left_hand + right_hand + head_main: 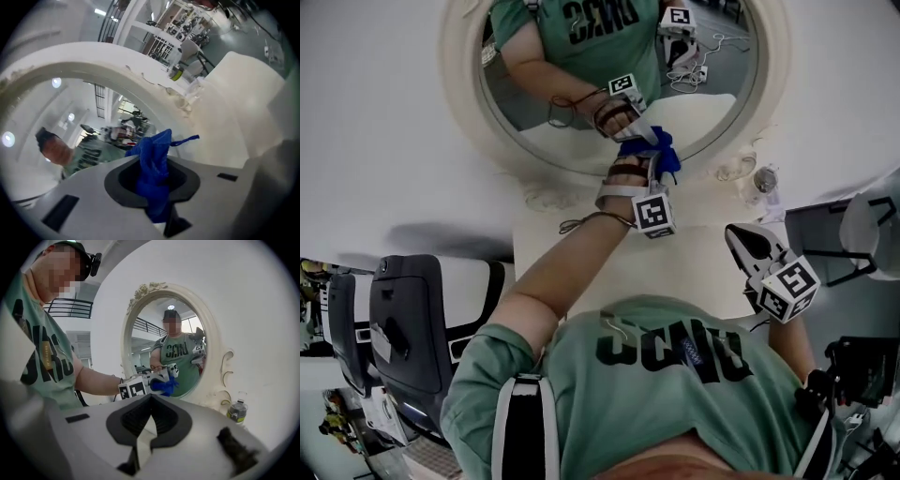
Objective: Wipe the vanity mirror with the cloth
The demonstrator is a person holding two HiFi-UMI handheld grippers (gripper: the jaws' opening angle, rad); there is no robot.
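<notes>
An oval vanity mirror (572, 103) in a cream ornate frame (459, 84) stands on a white table (572, 272) against the wall. My left gripper (647, 171) is shut on a blue cloth (656, 150), which it presses to the glass near the lower rim. In the left gripper view the cloth (154, 164) bunches between the jaws in front of the mirror (70, 122). My right gripper (742, 240) hangs back to the right over the table, shut and holding nothing. The right gripper view takes in the whole mirror (154, 329) and the cloth (165, 386) on it.
A small bottle with a green label (764, 180) stands by the frame's right foot, also in the right gripper view (237, 411). A dark chair (412, 319) sits to the left of the table, and a black stand (830, 234) to the right.
</notes>
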